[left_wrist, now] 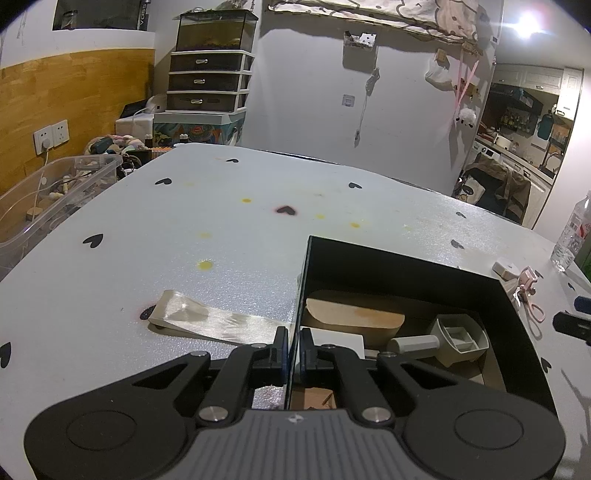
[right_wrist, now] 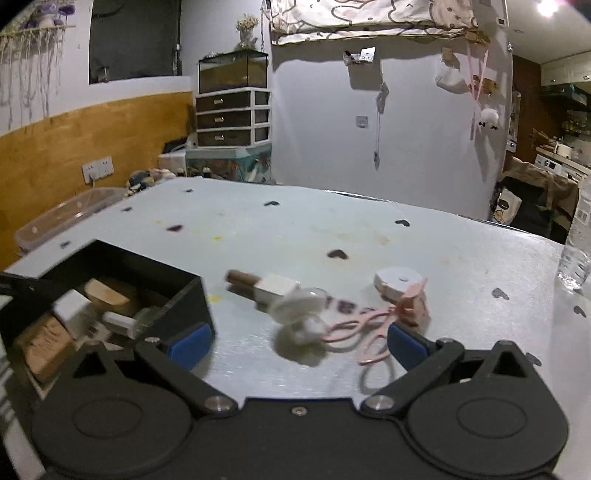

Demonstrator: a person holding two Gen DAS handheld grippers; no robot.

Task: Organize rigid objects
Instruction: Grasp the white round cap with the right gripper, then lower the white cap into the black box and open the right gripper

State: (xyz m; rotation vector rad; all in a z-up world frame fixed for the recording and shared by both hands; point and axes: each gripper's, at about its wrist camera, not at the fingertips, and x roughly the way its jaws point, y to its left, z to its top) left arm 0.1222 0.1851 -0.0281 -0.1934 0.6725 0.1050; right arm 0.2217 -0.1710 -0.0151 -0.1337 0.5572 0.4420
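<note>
Left hand-held gripper (left_wrist: pixel 293 350) clamped on black box (left_wrist: pixel 406 266) wall; right hand-held gripper (right_wrist: pixel 299 341) wide, empty, angled down.

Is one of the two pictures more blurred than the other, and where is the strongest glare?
Left wrist view: sharp; the black box and the left gripper, shut on its wall, have crisp edges; a ceiling lamp flares at top right. Right wrist view: motion-blurred, most on the white scoop and pink cord before the open right gripper; milder lamp glare in the top right corner.

White knobbed object (right_wrist: pixel 295 310) motion-blurred; water bottle (right_wrist: pixel 578 243) cut off at right edge.
</note>
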